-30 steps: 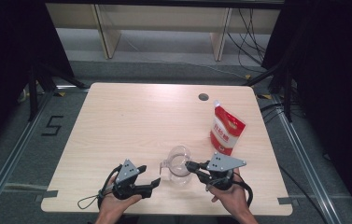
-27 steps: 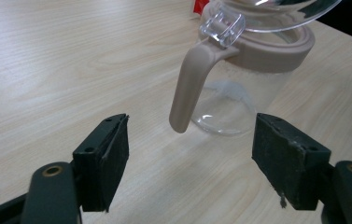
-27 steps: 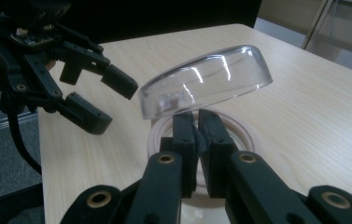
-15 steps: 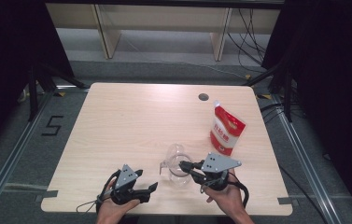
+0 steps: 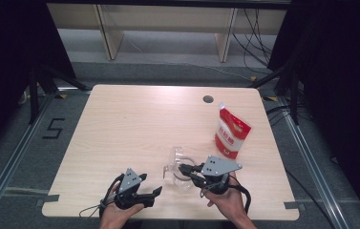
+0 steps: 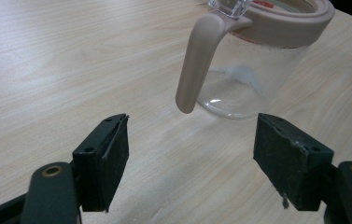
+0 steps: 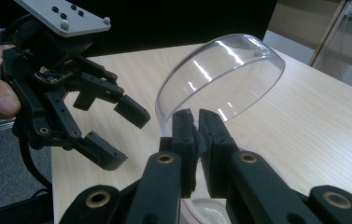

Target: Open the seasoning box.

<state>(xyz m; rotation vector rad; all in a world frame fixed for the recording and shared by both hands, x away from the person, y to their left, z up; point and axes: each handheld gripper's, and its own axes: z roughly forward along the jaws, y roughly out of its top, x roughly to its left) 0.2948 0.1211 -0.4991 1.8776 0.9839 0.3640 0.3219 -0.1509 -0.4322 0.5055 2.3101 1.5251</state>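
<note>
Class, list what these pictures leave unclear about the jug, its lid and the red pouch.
- Red pouch: print too small to read, high view.
- Jug: far rim cut off by the top edge, left gripper view.
- Clear lid: its clamped edge is hidden by the right gripper fingers, right gripper view.
- Jug contents: a faint white smear, unclear.

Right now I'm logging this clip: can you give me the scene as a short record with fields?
surface: wooden table
jug: clear jug, beige handle, upright
lid: clear lid, hinged open
right gripper: fingers shut on the lid's edge
left gripper: open, facing the jug's handle, not touching
other item: red pouch, standing at the right
</note>
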